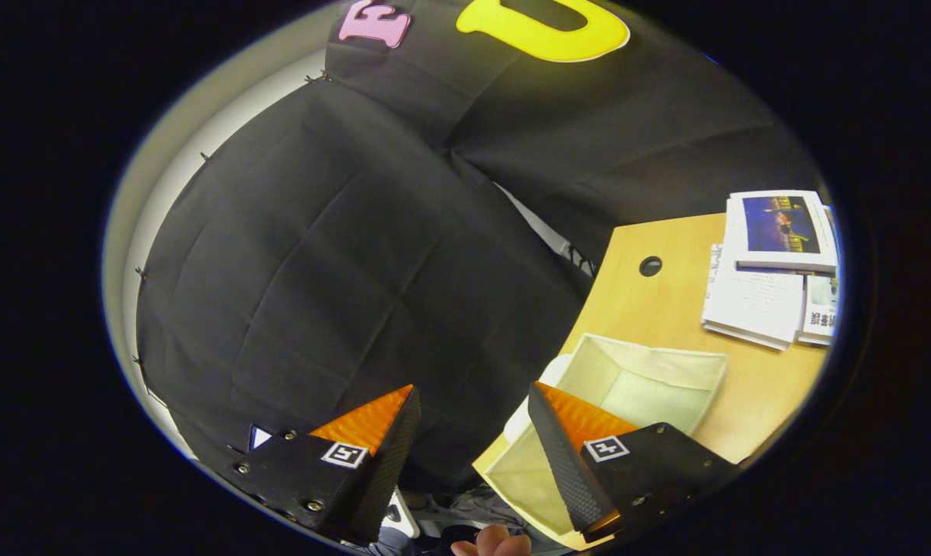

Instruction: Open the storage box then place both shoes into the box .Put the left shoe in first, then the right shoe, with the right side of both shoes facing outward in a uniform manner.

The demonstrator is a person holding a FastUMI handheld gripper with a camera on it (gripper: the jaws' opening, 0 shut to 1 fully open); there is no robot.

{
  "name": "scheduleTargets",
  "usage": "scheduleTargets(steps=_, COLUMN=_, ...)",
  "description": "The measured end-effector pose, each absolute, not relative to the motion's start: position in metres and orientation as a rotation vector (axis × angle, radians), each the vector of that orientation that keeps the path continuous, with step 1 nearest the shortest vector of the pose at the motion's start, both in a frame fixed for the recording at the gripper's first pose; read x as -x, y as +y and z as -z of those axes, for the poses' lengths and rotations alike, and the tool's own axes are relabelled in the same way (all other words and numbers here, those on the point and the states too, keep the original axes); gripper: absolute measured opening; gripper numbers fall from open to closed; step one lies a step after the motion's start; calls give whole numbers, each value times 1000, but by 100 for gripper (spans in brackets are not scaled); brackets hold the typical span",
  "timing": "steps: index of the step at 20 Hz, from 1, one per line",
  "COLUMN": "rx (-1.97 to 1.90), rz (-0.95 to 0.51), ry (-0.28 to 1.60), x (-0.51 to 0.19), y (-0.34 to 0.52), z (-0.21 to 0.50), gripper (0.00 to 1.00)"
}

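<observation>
My gripper [473, 421] has its two fingers wide apart, and nothing is between them. The storage box [635, 382] is open. It sits on the wooden table [751, 386] at the table's near edge, close to its corner, just past my right finger. A stack of booklets [770, 266] lies at the far edge. A bit of a hand [492, 544] shows below my fingers.
</observation>
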State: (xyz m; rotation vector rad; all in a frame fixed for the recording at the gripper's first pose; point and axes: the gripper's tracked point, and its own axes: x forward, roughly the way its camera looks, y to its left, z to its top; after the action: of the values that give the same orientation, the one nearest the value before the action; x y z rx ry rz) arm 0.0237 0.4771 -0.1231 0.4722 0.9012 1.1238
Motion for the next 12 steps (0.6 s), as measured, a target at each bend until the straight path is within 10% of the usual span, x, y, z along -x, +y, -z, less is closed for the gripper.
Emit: scheduleTargets(steps=12, rx=-258, rz=-821, ry=848, x=-31, y=291, z=194, gripper=96)
